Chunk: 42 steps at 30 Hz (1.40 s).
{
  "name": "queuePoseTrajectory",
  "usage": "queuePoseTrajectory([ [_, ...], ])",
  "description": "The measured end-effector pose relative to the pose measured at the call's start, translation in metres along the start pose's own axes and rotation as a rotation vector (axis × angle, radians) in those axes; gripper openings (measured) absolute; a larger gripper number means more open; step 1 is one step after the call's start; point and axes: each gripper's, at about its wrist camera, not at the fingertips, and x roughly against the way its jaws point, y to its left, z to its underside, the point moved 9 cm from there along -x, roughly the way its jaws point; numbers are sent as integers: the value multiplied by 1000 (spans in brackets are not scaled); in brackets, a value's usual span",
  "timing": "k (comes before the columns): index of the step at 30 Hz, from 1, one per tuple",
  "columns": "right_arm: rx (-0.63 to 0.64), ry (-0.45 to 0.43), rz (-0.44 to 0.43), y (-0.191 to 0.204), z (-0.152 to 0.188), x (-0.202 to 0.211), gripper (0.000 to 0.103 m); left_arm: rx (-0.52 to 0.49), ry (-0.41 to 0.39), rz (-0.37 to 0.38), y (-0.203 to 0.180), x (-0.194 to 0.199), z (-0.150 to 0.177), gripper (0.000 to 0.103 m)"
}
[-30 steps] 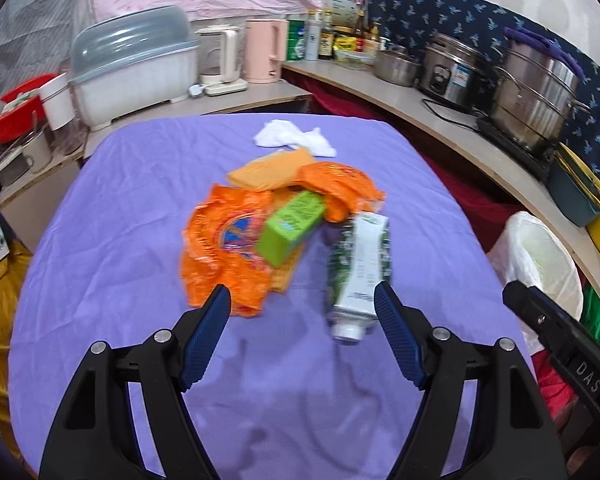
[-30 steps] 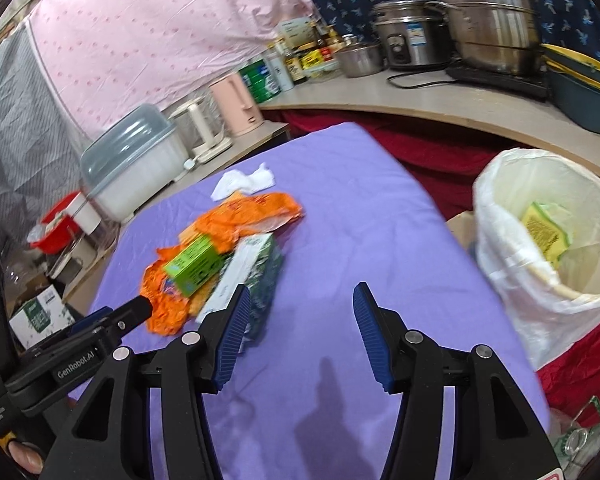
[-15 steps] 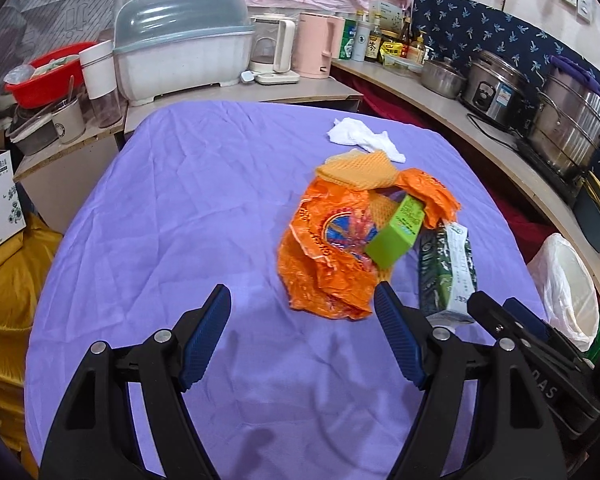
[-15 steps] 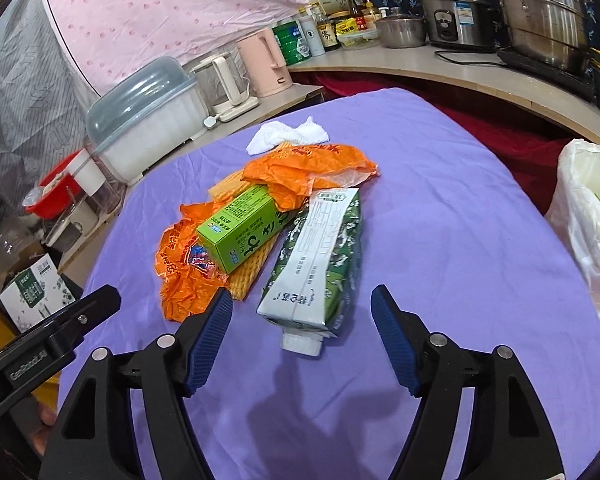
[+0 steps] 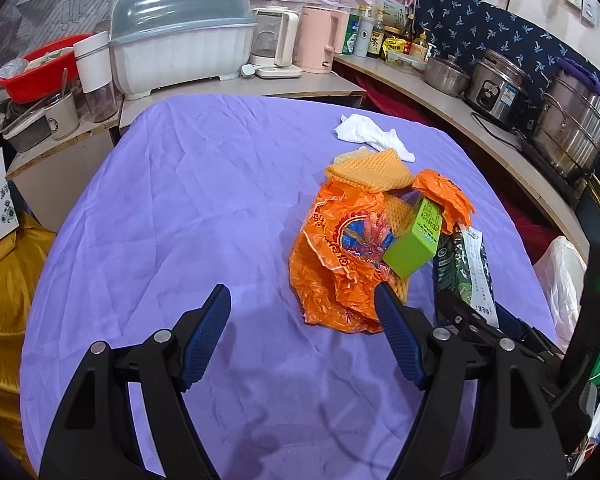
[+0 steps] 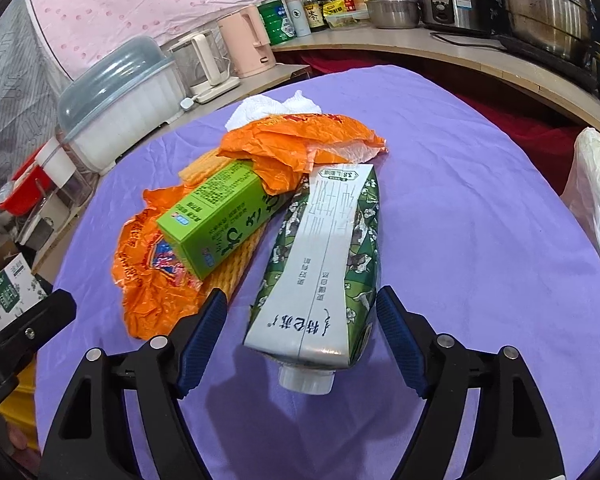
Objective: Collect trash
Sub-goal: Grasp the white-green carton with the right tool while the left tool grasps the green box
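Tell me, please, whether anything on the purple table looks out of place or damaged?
Only the trash itself: the milk carton lies on its side, squashed flat, cap toward the camera. The green box rests tilted on a crumpled orange wrapper. A white tissue lies apart behind. No spill visible.

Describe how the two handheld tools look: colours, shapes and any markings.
Both the left tool and the right tool have matte black plastic arms with triangular cut-outs and silver pivot bolts. Their fingers carry blue ribbed pads. Seen from the left camera, the right tool's body shows a small green light.
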Motion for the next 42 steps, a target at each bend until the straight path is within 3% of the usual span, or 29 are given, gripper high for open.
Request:
queuePoseTrajectory([
  [2,-8,3,8,-4,0,-4,74,-5,3,6,-4,-2,0,71],
  [5,-10,8,6,-9,2,-4,63,-17,5,14,-10,-5,0,70],
  [10,9,-4,4,-20,7,10,62,-44,9,37,-27,-9,1,71],
  [14,-14,-16,0,-35,12,27,61,-72,7,57,-44,-13,2,79],
  [26,-107,-68,34,-92,4,57,61,-169,68,125,-111,-43,22,79],
  [33,-135,-56,33,-111,7,52,61,-167,97,114,-129,-68,25,79],
  [39,-158,-29,20,-123,12,41,61,-162,108,88,-132,-87,22,67],
  [42,-161,-27,14,-124,12,38,61,-179,102,80,-135,-90,21,53],
])
